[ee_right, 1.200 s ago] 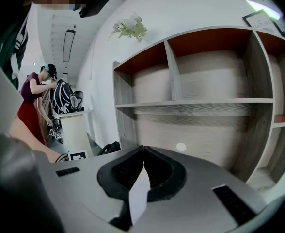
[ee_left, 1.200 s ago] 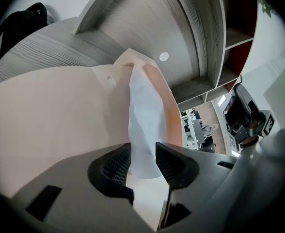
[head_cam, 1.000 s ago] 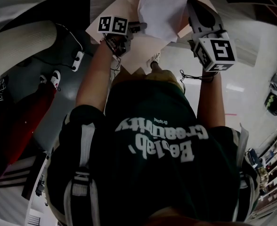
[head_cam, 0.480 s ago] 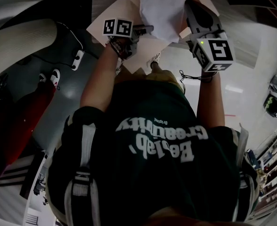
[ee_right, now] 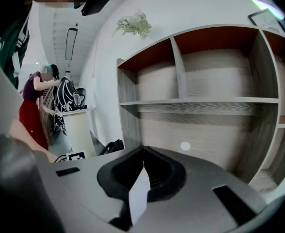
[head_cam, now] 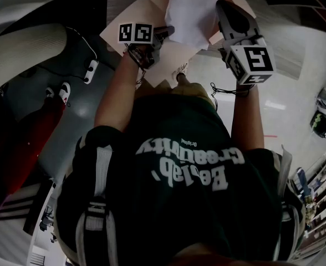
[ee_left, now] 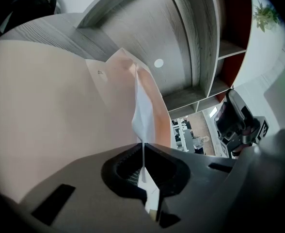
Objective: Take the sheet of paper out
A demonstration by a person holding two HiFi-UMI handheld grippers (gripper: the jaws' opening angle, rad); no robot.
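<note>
L gripper (ee_left: 142,165) clamped shut on near edge of sheet of paper (head_cam: 188,10). R gripper (ee_right: 143,168) pinched on a white edge too, prob. same sheet, steadying it. Sheet standing half out of pink envelope (head_cam: 171,57), set for pull.

sheet of paper (head_cam: 188,10) is white, envelope (ee_left: 50,106) pale pink, shelf (ee_right: 205,125) grey wood-grain

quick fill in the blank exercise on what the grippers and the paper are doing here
1. The left hand-held gripper is ____ on the sheet of paper.
2. The right hand-held gripper has its jaws closed on a ____ piece.
3. A small ____ sits on top of the shelf unit.
Missing words: shut; white; plant
</note>
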